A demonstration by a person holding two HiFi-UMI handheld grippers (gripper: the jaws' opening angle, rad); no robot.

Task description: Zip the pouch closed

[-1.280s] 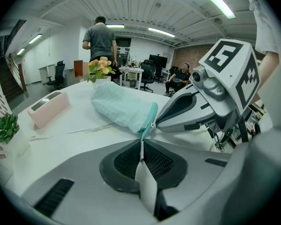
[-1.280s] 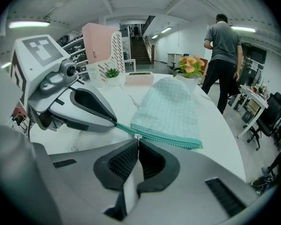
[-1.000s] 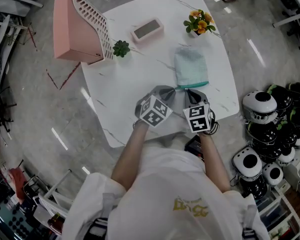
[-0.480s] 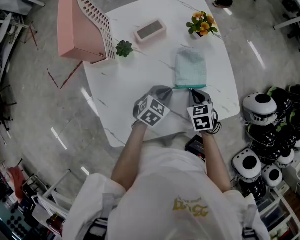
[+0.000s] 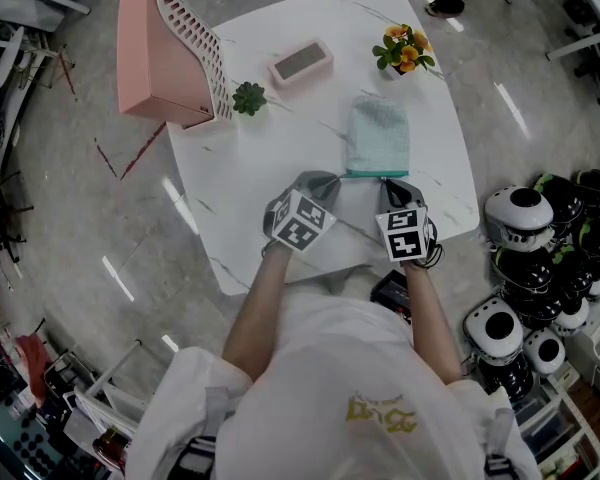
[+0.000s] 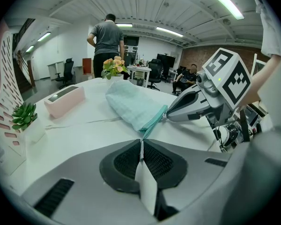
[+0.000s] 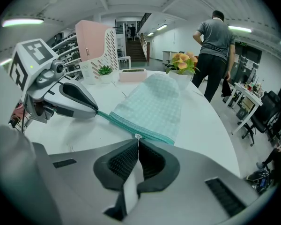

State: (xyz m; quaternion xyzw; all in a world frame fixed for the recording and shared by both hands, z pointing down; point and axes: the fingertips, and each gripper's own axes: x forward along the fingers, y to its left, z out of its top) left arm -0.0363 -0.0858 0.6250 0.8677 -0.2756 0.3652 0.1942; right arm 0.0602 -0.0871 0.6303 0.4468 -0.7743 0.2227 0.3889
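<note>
While anchoring the zip line, clamps the left gripper [image 6: 141, 143] shut on the teal zipper tape [image 7: 103, 115] at the nine o'clock end of the pouch [image 5: 378, 136]. Pinches the right gripper [image 7: 136, 142] closed on the zipper pull [image 7: 138, 136], toward three o'clock, probably to draw against that taut end. Holds both steeply nose-down, forearms side by side at the desk's [image 5: 280, 158] six o'clock edge. Pouch flat at twelve o'clock, zip edge nearest. Farther: pink box [image 5: 300, 60] at eleven, flowers [image 5: 402, 46] at one.

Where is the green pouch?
In the head view the pouch lies on the table, right of middle, near the orange flowers, its closest edge gripped by the left tongs and right tongs.
</note>
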